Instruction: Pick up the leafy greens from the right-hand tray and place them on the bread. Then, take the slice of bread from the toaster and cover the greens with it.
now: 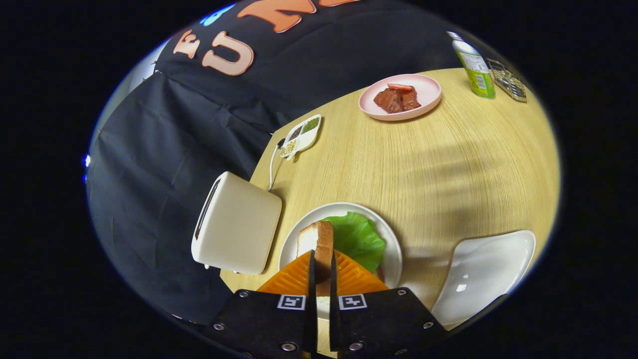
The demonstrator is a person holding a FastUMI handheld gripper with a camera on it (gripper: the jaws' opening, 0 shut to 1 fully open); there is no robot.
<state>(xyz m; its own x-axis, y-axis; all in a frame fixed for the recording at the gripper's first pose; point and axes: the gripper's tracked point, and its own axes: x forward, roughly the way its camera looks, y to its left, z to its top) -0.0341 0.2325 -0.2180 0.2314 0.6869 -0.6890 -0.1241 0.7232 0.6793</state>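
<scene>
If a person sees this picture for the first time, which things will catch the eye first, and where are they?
First, the tongs, shut on an upright slice of bread above the white plate, where the green lettuce leaf already lies. Beside the plate stands the cream toaster. Far beyond them, a pink plate of meat draws the eye.

Before us, our pale-crumbed bread slice [319,244], green leafy greens [360,237], cream toaster [239,224], pink plate [423,92], light woodgrain table [448,164].
</scene>
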